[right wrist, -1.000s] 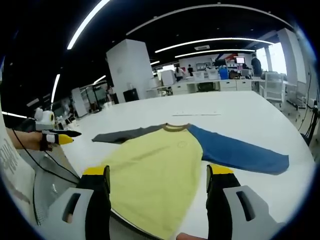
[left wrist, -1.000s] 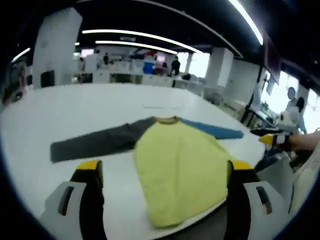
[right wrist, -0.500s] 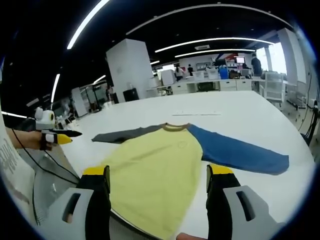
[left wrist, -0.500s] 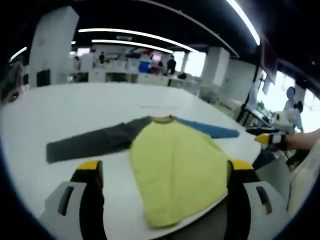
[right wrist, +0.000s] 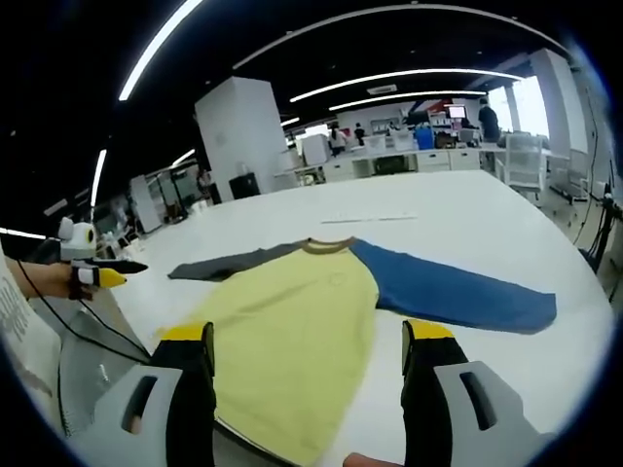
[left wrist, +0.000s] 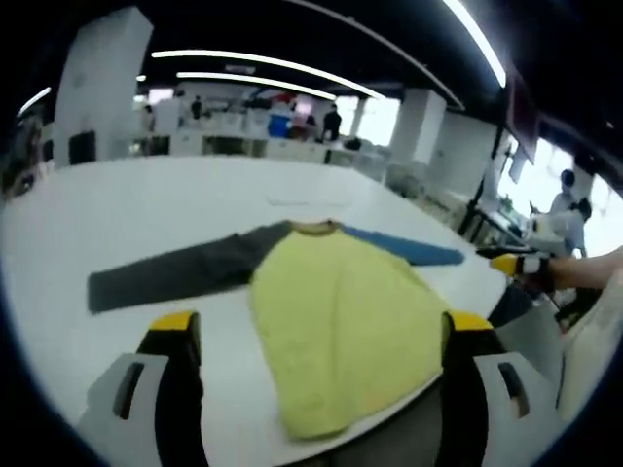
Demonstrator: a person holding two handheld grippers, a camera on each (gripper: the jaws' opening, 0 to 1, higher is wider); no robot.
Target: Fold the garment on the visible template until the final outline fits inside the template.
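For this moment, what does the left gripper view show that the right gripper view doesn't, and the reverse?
Left gripper view: the grey sleeve stretched out in full, and the right tool at the right edge, held in a hand. Right gripper view: the blue sleeve laid out in full, and the left tool at the left edge. Shared: the yellow shirt body spread unfolded on the white table, and each view's own jaws standing wide apart, empty.

A long-sleeved shirt (left wrist: 336, 321) lies flat on the white desk (left wrist: 146, 209), yellow body, dark grey sleeve (left wrist: 170, 274) stretched out one way, blue sleeve (left wrist: 409, 249) the other. The left claw (left wrist: 321, 365) hangs above its hem, jaws wide apart. The right claw (left wrist: 516, 263) shows beyond the blue cuff.
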